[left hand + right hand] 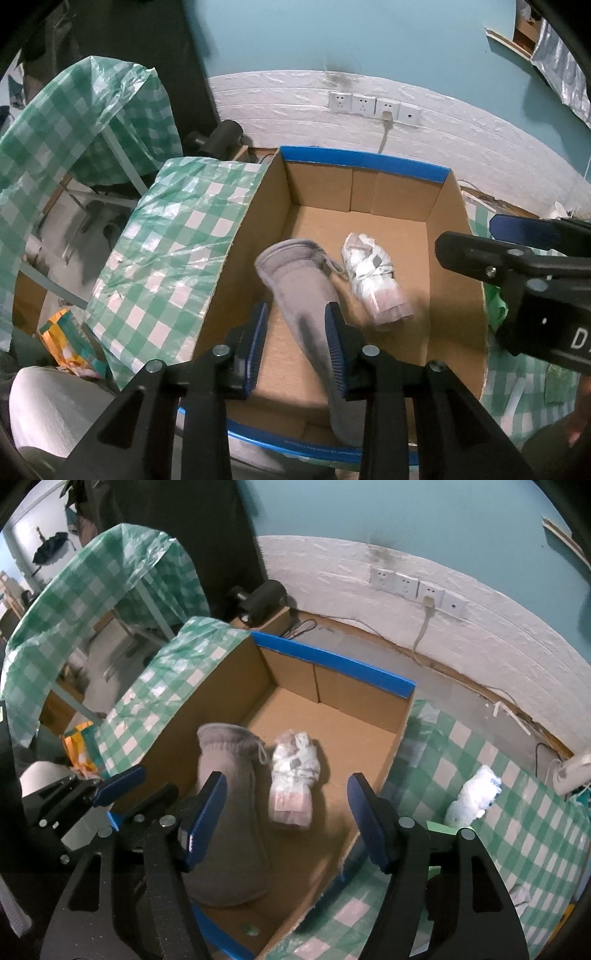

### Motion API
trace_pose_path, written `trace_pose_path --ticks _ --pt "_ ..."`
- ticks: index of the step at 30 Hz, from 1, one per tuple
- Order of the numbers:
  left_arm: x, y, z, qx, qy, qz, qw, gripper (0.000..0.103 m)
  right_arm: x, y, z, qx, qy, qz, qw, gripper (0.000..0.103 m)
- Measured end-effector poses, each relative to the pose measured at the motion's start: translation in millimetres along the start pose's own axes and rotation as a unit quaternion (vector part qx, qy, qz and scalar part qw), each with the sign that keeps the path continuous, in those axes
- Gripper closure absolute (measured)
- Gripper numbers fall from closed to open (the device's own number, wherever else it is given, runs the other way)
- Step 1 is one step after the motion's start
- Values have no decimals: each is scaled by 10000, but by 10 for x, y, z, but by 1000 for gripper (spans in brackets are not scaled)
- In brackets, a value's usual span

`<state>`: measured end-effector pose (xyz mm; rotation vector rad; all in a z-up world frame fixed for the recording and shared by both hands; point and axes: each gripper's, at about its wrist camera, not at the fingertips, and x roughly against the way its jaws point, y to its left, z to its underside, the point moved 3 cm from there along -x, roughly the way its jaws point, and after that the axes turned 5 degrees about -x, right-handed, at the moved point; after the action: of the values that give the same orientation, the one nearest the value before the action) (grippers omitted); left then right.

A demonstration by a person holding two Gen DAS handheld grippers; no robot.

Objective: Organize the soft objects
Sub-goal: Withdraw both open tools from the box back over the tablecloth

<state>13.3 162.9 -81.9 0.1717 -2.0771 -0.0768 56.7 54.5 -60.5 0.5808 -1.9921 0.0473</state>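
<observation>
I take this for a lived-in room in a home, used as a makeshift workspace. The wall (406, 513) is painted teal above white brick-pattern panelling (369, 602) that carries a row of sockets (373, 105), one with a cable plugged in. Green-checked plastic sheeting (480, 775) covers the tabletop, a cardboard box (402, 236) sits on it, and an umbrella (50, 546) hangs in the background.

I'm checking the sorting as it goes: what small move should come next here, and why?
Probably lift the left claw clear of the grey sock: the sock already lies in the cardboard box beside the plastic-wrapped bundle, with a gap at one pad. A white bundle waits on the checked cloth outside.
</observation>
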Motion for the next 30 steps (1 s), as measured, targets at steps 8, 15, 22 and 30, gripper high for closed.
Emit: trace_pose_path --ticks 8,15,22,30 --pt "17 -104 -22 -80 -5 45 10000 70 136 -144 18 -100 -139 112 9998 30" --pt "66 -280 -62 -213 -30 169 9996 70 249 -368 96 -194 -221 279 9992 28" --pt "138 -472 -98 -401 -92 250 9988 69 393 -580 182 -332 -295 350 9984 28" --pt "224 -711 -123 -621 -185 345 9973 63 606 -797 278 -406 -496 483 9968 28"
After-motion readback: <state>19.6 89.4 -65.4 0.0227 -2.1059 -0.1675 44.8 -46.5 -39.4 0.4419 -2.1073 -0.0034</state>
